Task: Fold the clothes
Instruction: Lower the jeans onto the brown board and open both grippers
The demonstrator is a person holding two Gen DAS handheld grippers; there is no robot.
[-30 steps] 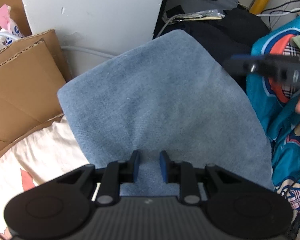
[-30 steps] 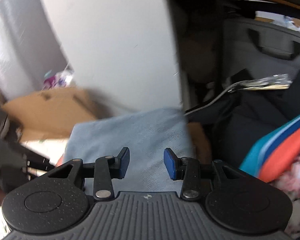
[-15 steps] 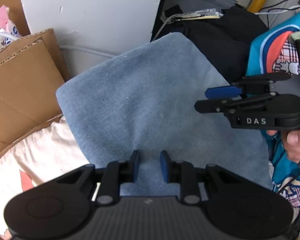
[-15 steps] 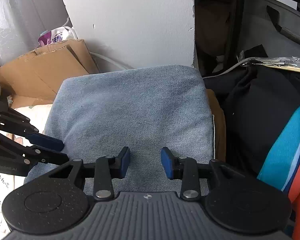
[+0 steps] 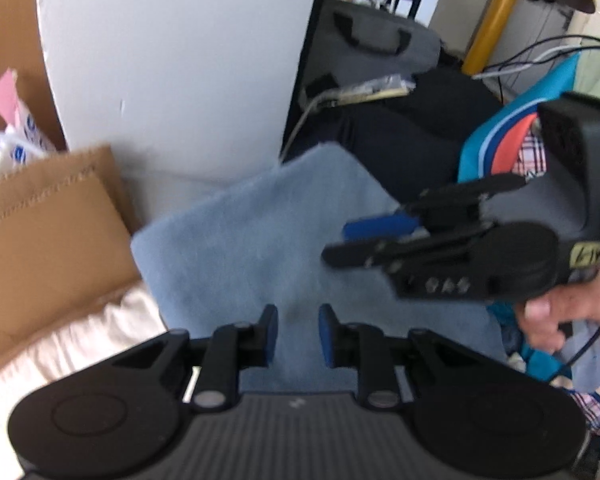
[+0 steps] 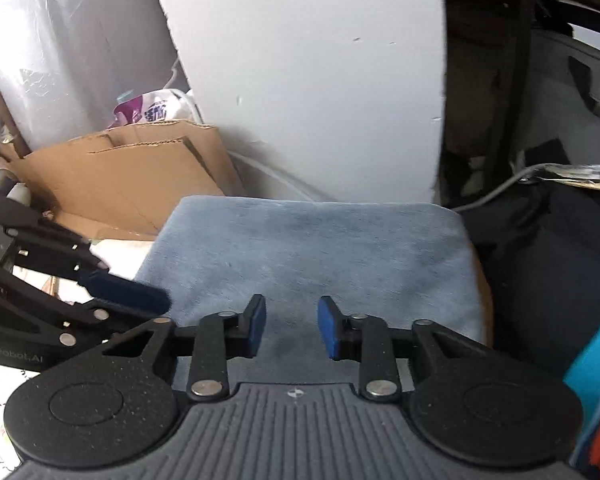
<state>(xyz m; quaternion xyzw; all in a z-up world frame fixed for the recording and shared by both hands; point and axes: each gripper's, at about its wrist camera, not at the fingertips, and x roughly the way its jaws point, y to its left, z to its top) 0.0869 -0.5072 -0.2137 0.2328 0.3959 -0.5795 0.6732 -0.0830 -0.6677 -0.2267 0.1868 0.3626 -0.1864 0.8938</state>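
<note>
— One folded blue garment (image 6: pixel 312 256) lies flat in front of me, its far edge against the white panel (image 6: pixel 312 80), cardboard (image 6: pixel 120 184) at its left.

— Where are your tools?

— My right gripper (image 6: pixel 291 330) hangs above its near edge, jaws closing, with nothing between the pads, only cloth beneath. My left gripper (image 5: pixel 298 334) hangs over the same near edge; its jaws also draw in, a gap showing and nothing clamped.

— Do they touch?

— No. From the left wrist view, my right gripper crosses over the garment's right side, my hand (image 5: pixel 556 312) behind it above the teal printed cloth (image 5: pixel 500 148).
</note>
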